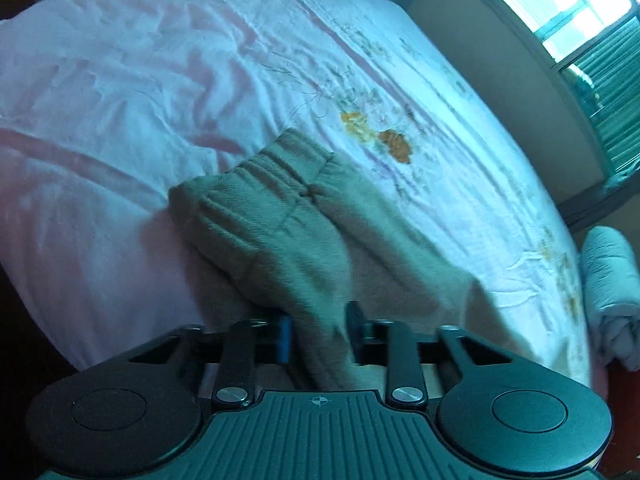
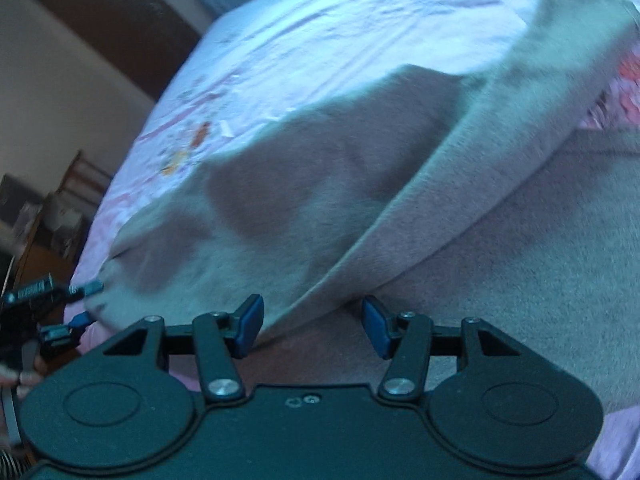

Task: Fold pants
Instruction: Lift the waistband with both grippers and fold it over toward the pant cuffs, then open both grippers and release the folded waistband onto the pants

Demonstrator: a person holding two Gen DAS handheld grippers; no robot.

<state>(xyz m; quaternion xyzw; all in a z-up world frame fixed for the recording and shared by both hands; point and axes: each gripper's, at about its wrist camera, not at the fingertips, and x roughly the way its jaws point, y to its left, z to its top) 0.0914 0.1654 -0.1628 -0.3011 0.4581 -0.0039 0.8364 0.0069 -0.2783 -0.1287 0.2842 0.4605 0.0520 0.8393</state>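
Observation:
Grey fleece pants (image 1: 280, 216) lie on a bed, their ribbed waistband pointing away in the left wrist view. My left gripper (image 1: 318, 336) is shut on a fold of the pants' cloth, which runs between its blue pads. In the right wrist view the pants (image 2: 360, 184) fill the middle, with a folded edge running diagonally. My right gripper (image 2: 314, 326) is open, its blue pads on either side of that folded edge, close above the cloth. The left gripper (image 2: 80, 304) shows at the far left edge of that view, at the pants' corner.
The bed sheet (image 1: 160, 80) is pale pink and white with an orange flower print (image 1: 396, 144). A rolled blue cloth (image 1: 612, 280) lies beyond the bed's right edge. A window (image 1: 560, 8) is on the far right wall. Dark wooden furniture (image 2: 48, 208) stands left of the bed.

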